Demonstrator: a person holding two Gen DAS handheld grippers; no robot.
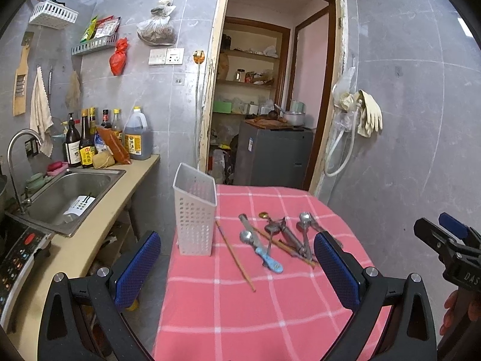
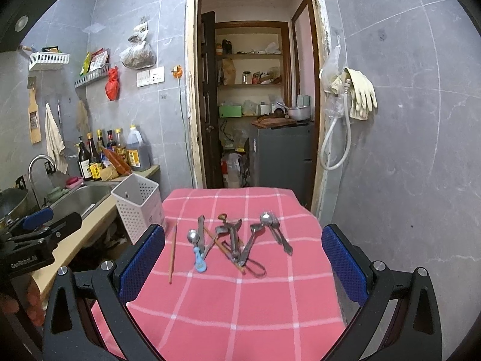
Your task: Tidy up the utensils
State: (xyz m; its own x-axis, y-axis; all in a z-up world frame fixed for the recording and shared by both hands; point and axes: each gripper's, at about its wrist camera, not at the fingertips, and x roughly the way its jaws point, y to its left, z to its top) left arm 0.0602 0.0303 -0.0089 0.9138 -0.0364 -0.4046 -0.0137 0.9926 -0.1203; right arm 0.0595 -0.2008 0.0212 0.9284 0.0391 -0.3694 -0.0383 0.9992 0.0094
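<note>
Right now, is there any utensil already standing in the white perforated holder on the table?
No, the white holder looks empty inside, and the spoons and chopsticks all lie loose on the pink checked cloth.

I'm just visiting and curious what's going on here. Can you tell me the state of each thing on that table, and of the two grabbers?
White basket: upright, looks empty.
Spoons and other metal utensils: lying loose in a heap on the cloth.
Single chopstick: flat beside the basket, apart from the heap.
Blue-handled spoon: lying flat.
Left gripper: open, holding nothing.
Right gripper: open, holding nothing.
Pink tablecloth: spread flat.
</note>
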